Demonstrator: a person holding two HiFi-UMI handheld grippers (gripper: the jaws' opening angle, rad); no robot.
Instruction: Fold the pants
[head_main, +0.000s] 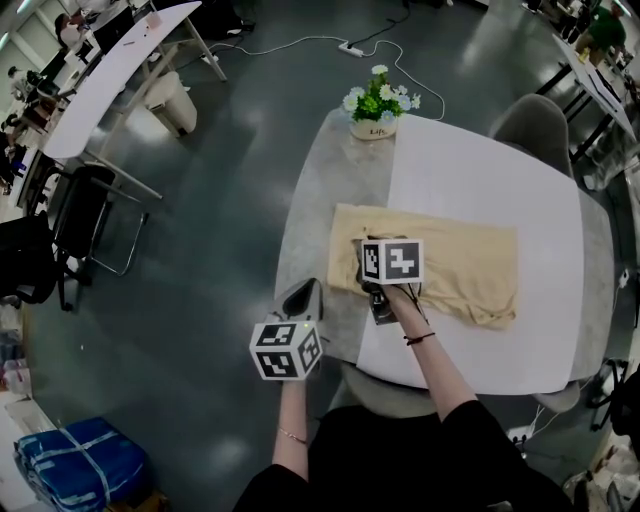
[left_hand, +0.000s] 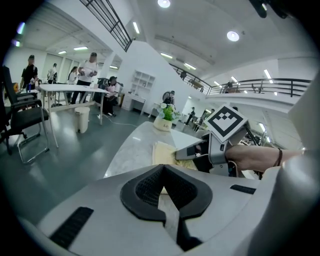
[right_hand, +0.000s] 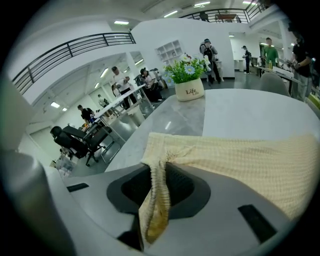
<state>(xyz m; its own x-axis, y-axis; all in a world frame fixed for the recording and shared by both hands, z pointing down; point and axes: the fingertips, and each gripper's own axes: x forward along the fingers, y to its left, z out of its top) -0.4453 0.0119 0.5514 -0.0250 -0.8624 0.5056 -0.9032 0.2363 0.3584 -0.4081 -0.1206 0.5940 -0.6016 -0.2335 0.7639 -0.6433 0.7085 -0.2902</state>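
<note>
Beige pants (head_main: 450, 262) lie folded in a long band across the table (head_main: 480, 170). My right gripper (head_main: 378, 305) is at their near left corner, shut on a bunched edge of the cloth. In the right gripper view that edge (right_hand: 156, 200) runs down between the jaws of the right gripper (right_hand: 159, 172) while the rest of the pants (right_hand: 240, 160) lies flat beyond. My left gripper (head_main: 305, 295) hangs just off the table's left edge, apart from the cloth, shut with nothing in it. From the left gripper (left_hand: 163, 172) I see the pants (left_hand: 162, 152) and the right gripper (left_hand: 186, 152) ahead.
A pot of flowers (head_main: 375, 125) stands at the table's far left corner. A grey chair (head_main: 530, 125) sits behind the table and another (head_main: 385, 395) is tucked under its near edge. Desks, office chairs and people are off to the left.
</note>
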